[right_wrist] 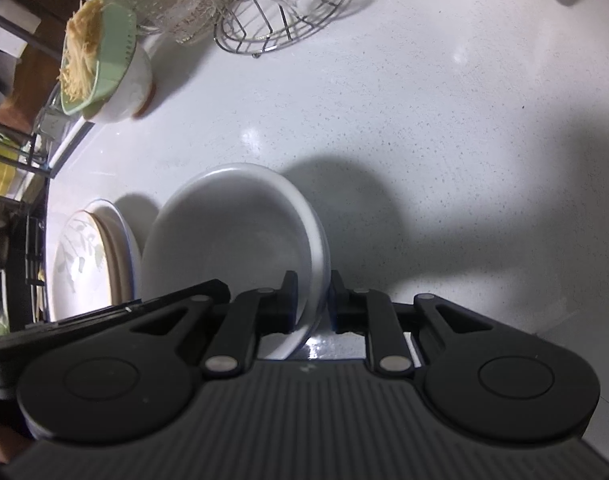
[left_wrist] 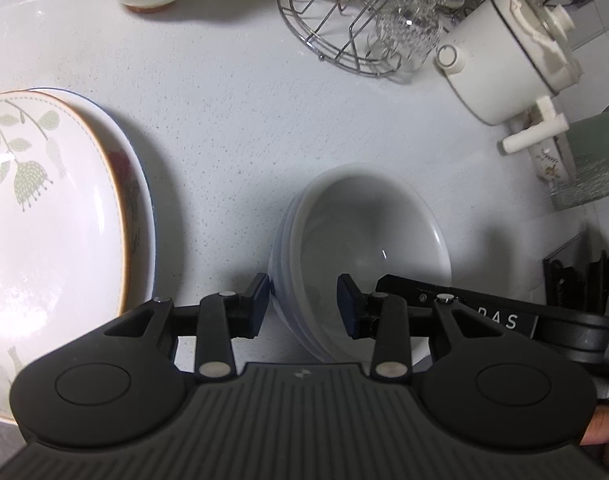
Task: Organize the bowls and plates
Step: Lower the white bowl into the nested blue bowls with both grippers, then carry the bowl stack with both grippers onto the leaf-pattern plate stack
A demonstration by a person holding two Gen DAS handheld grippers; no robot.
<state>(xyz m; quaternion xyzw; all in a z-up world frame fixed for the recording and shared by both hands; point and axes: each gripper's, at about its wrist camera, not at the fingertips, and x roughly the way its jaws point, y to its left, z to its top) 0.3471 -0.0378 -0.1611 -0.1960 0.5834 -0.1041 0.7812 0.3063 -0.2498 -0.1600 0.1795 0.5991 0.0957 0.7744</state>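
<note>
A stack of white bowls sits on the white counter; it also shows in the right wrist view. My left gripper is open, its pads on either side of the stack's left rim without touching it. My right gripper is shut on the right rim of the stack. A stack of plates, the top one with a leaf pattern, lies to the left; it also shows in the right wrist view.
A wire glass rack with glasses stands at the back. A white electric pot is at the back right. A white bowl holding a green strainer with shredded food sits at the back left, near the counter edge.
</note>
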